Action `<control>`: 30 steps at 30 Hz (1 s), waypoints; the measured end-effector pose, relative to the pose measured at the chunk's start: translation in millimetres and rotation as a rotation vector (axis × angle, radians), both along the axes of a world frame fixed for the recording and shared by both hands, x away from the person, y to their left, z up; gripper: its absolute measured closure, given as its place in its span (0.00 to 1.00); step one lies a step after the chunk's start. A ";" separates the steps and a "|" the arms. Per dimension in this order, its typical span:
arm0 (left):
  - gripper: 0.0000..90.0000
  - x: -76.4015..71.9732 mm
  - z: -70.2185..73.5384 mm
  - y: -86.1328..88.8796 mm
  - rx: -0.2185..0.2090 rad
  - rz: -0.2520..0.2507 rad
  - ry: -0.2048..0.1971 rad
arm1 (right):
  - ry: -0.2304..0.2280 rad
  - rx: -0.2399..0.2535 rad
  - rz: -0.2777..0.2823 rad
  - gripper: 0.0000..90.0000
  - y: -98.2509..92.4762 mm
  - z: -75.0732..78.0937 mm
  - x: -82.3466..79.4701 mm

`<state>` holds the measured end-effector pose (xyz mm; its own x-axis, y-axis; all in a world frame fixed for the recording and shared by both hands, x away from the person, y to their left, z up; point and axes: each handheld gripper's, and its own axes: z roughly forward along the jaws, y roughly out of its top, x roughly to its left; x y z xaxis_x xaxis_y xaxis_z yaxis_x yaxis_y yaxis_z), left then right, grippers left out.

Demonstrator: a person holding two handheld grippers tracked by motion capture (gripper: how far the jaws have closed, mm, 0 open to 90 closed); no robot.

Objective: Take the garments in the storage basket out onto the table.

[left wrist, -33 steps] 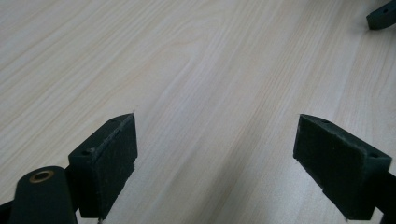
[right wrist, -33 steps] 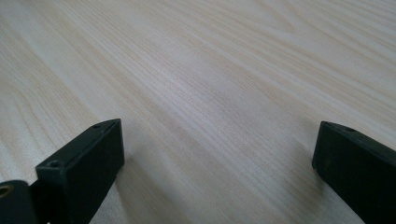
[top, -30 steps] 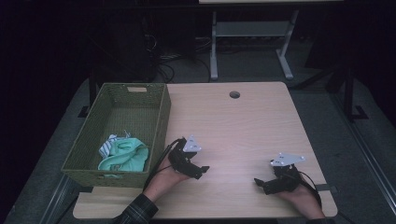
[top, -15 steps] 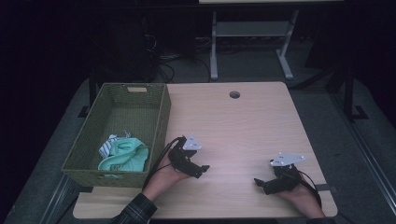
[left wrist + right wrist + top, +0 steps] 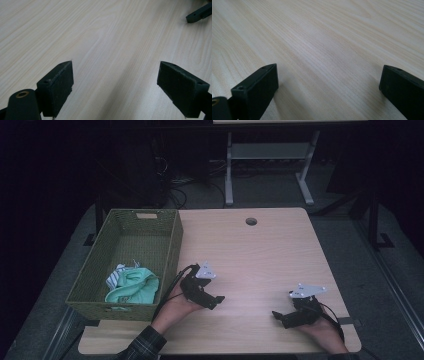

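While both my left gripper (image 5: 216, 299) and right gripper (image 5: 278, 315) rest with jaws apart, the cloth (image 5: 133, 286) in the basket (image 5: 172, 251) looks soft and light; I would pinch a raised fold.

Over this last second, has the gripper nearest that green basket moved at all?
No. The left gripper sits at the same spot on the table, just as close to the green basket, jaws open.

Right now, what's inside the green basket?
The green basket holds a crumpled mint-green cloth lying over a striped white cloth, near its front. Anything beneath them is hidden; the basket's far half is bare.
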<state>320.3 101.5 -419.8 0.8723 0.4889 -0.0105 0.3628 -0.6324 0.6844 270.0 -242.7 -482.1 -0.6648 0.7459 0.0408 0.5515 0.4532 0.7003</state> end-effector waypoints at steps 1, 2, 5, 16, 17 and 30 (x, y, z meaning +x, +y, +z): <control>0.14 0.3 0.7 0.0 0.003 -0.005 0.000 | 0.000 0.000 0.000 0.02 0.0 0.0 0.0; 0.14 0.7 1.8 -0.2 0.006 -0.010 -0.001 | 0.000 0.000 0.000 0.02 0.0 0.0 0.0; 0.14 1.1 5.2 -1.1 0.004 -0.012 -0.003 | 0.000 0.000 0.000 0.02 0.1 0.0 0.0; 0.14 6.2 15.0 -0.4 -0.008 -0.038 -0.002 | 0.001 -0.001 -0.001 0.01 0.2 0.0 -0.1; 0.14 6.2 16.1 -0.4 -0.012 -0.038 -0.002 | 0.000 0.000 -0.001 0.01 0.2 -0.1 0.0; 0.14 10.4 26.6 0.7 -0.026 -0.076 0.011 | -0.001 -0.002 -0.002 0.02 0.2 0.0 -0.1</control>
